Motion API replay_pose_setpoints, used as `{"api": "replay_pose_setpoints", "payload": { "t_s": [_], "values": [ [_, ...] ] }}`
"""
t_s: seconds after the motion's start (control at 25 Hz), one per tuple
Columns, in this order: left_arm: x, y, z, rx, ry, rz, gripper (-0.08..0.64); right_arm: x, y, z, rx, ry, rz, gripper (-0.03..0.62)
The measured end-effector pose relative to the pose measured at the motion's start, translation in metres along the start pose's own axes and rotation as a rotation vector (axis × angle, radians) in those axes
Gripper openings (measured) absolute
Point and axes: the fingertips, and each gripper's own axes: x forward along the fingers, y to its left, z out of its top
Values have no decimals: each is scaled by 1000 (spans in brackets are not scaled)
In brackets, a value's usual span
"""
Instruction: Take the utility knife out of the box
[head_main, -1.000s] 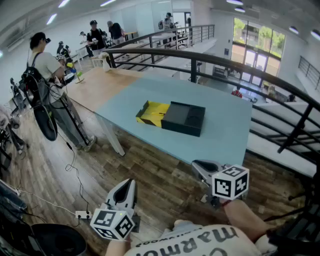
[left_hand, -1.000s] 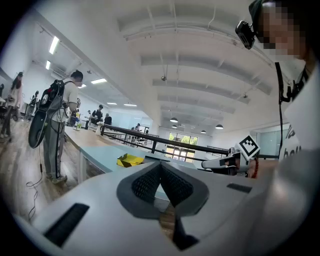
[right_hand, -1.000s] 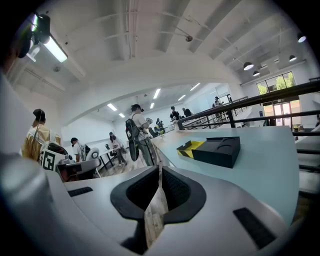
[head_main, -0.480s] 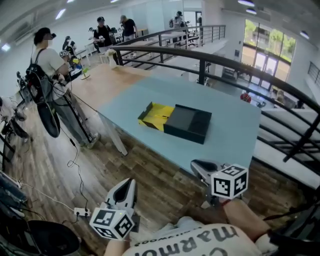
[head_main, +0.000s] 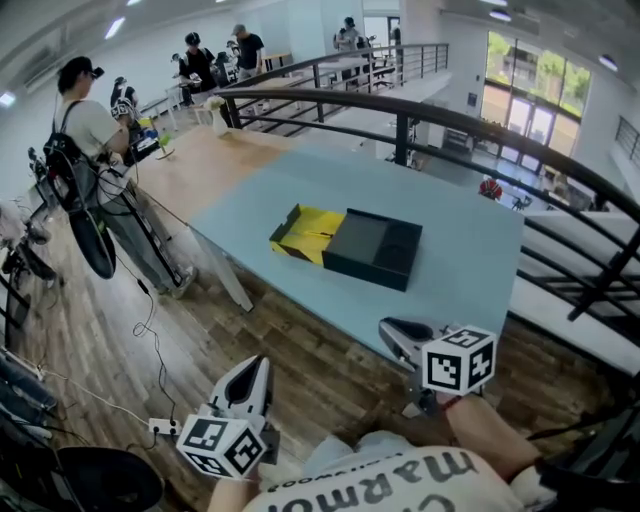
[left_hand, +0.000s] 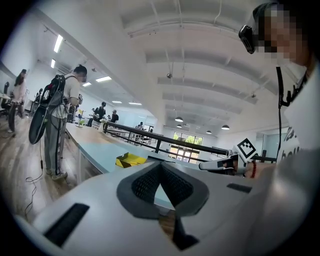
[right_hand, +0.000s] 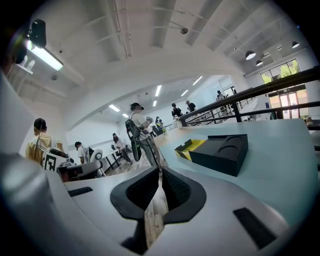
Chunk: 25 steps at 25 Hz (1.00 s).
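A black box (head_main: 372, 250) with an open yellow flap (head_main: 305, 230) lies flat on the light blue table (head_main: 460, 265). Its black insert shows round recesses, and no utility knife can be made out. Both grippers are held above the wooden floor, short of the table's near edge and apart from the box. My left gripper (head_main: 258, 366) is shut and empty. My right gripper (head_main: 388, 330), close to the table edge, is shut and empty too. The right gripper view shows the box (right_hand: 222, 150) ahead to the right, past the shut jaws (right_hand: 160, 173). In the left gripper view the yellow flap (left_hand: 129, 160) is far ahead.
A dark metal railing (head_main: 400, 110) curves behind and to the right of the table. Several people with equipment stand at the left, the nearest (head_main: 85, 130) beside a wooden table (head_main: 195, 165). A power strip (head_main: 163, 427) and cables lie on the floor.
Both grippers have come slightly nearer to the table, still shut. The box has not moved.
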Motion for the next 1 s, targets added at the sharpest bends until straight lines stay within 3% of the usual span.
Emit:
{"api": "replay_pose_setpoints", "payload": {
  "t_s": [0.36, 1.0],
  "values": [
    [20, 13, -2, -9, 11, -16, 3, 28, -10, -8, 43, 41, 11, 46],
    [103, 91, 43, -15, 22, -86, 3, 128, -25, 43, 55, 50, -17, 46]
  ]
}}
